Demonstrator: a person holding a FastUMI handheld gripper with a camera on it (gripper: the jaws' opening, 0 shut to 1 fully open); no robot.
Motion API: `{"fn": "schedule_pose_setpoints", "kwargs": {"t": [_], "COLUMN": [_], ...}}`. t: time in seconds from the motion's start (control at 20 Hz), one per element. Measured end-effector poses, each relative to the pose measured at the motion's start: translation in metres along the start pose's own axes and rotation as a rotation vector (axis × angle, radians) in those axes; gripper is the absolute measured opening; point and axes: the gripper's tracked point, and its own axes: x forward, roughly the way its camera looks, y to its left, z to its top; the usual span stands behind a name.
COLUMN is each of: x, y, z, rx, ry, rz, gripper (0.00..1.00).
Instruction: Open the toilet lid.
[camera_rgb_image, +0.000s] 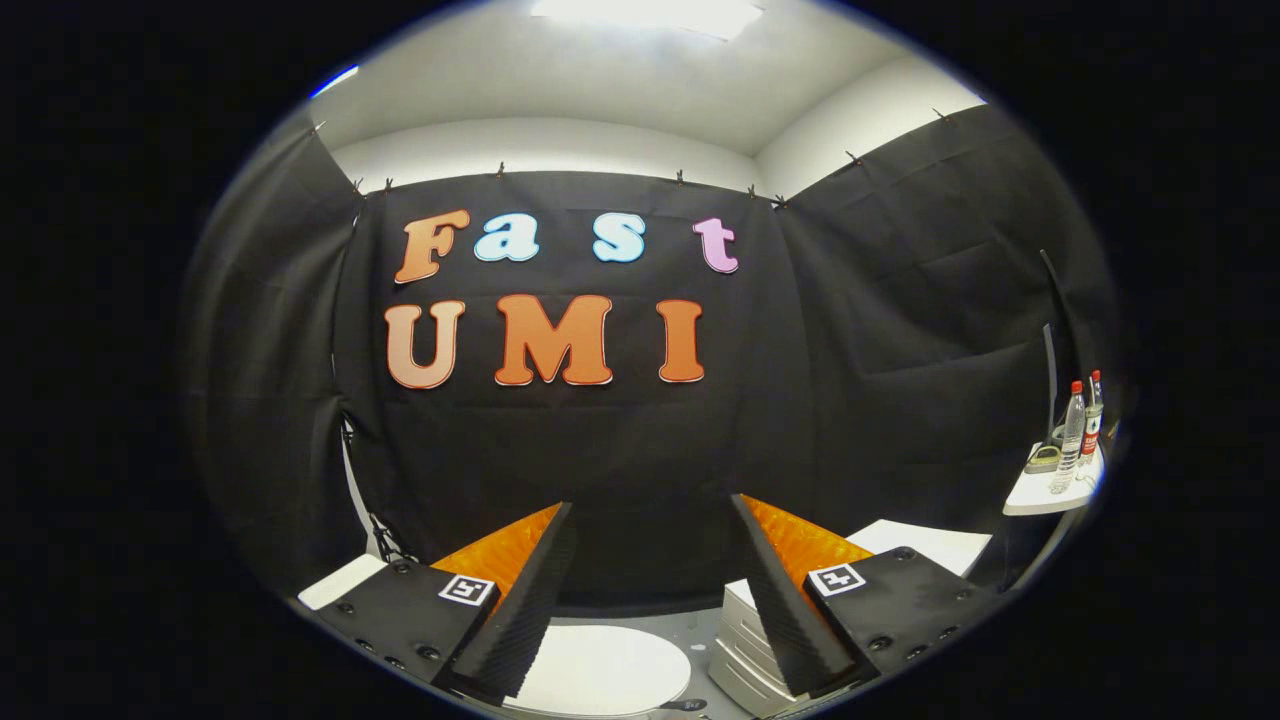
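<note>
The toilet lid (600, 668) is a white oval, lying flat and closed low down between and just below my two fingers. My gripper (652, 512) is held high above it, pointing at the booth's black wall, and stands open with a wide gap and nothing between the fingers. The left finger (520, 600) and right finger (790, 600) are black ribbed wedges with orange backs. A small dark handle or knob (686, 705) shows at the lid's near right rim.
A white drawer unit (738, 650) stands right of the toilet, partly behind my right finger. Farther right a white shelf (1040, 497) carries two bottles (1080, 430) and a small item. A white surface (340, 580) shows beyond my left finger.
</note>
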Motion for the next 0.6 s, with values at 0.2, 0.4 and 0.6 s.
{"fn": "schedule_pose_setpoints", "kwargs": {"t": [0.2,0.4,0.6], "x": [0.006,0.016,0.027], "y": [-0.009,-0.014,-0.025], "z": [-0.013,-0.051,-0.1], "rx": [-0.019,-0.016,0.079], "ry": [-0.015,0.014,0.048], "rz": [-0.013,-0.018,-0.034], "gripper": [0.98,0.98,0.98]}}
